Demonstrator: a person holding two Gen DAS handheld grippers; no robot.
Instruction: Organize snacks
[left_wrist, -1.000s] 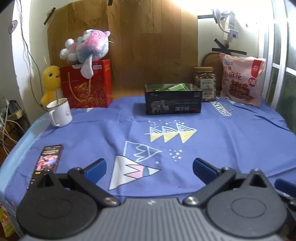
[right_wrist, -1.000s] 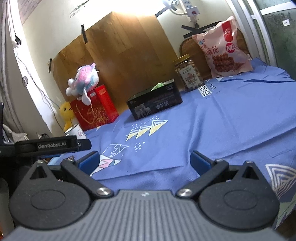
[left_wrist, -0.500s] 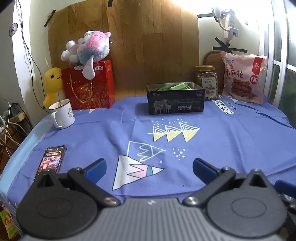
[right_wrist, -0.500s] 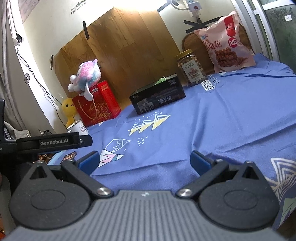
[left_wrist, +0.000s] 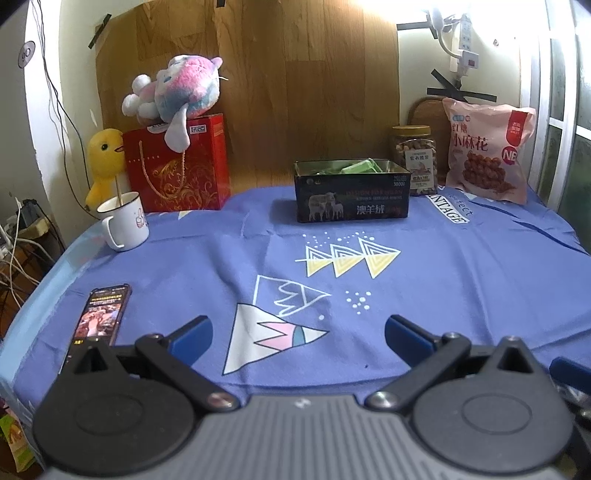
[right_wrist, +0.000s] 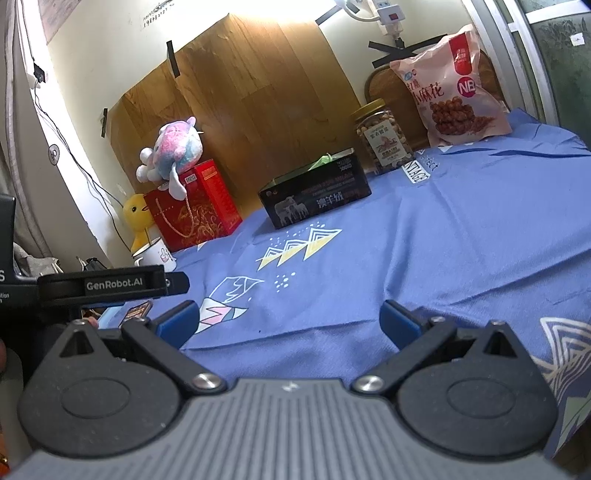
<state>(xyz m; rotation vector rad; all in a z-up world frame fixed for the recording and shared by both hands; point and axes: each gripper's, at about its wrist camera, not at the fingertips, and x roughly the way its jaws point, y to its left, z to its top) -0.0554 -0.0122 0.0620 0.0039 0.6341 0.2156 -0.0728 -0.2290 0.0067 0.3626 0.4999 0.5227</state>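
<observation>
Pink bag (left_wrist: 487, 155) "小麻花", tin (left_wrist: 351, 192) "澳羊绒"

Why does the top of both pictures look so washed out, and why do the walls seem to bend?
Left wrist view: strong light glares above the wooden board, and the fisheye lens curves the walls. Right wrist view: the same glare on the wall, the whole scene tilted, and the snack bag stays readable.

From my remote station, both fisheye views bow at the edges, glare whitens the upper wall (left_wrist: 413, 22), and focus holds sharp.
</observation>
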